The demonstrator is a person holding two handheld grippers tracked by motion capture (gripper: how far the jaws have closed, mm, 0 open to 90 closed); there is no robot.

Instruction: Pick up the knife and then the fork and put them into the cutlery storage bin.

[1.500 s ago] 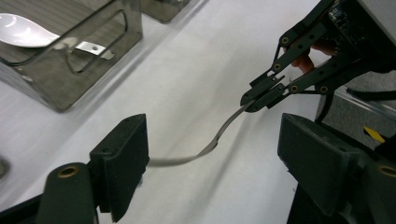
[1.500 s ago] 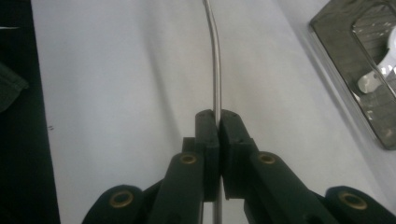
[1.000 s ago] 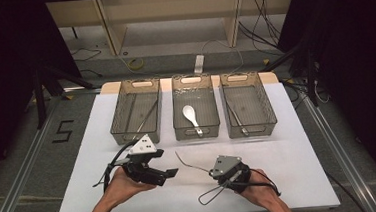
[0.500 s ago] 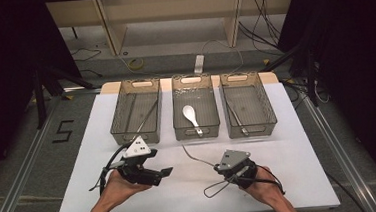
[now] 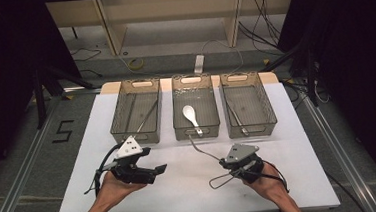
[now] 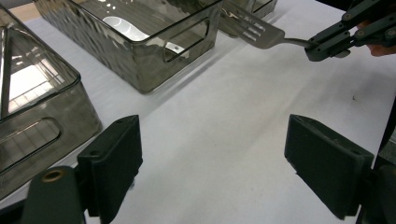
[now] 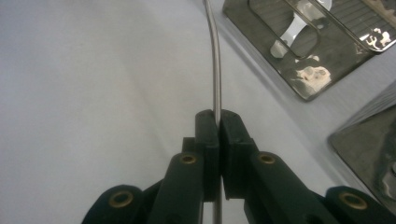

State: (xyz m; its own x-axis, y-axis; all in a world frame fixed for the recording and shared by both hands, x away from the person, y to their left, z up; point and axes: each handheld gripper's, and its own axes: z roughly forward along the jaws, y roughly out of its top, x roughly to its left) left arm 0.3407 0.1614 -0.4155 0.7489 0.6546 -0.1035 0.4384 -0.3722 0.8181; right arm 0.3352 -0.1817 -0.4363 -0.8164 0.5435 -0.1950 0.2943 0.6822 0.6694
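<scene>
- The right gripper (image 5: 226,162) has its jaws pinched on the handle of a slotted metal fork-like utensil (image 6: 256,31), gripped at the far end, probably so the head leads.
- The utensil reaches from the jaws toward the middle clear plastic bin (image 5: 196,131), its head near the bin's front wall, above the white tabletop (image 5: 182,191).
- A white spoon (image 5: 191,117) lies in that bin, which suggests sorting by type.
- The left gripper (image 5: 155,171) hangs idle, jaws spread and empty.
</scene>
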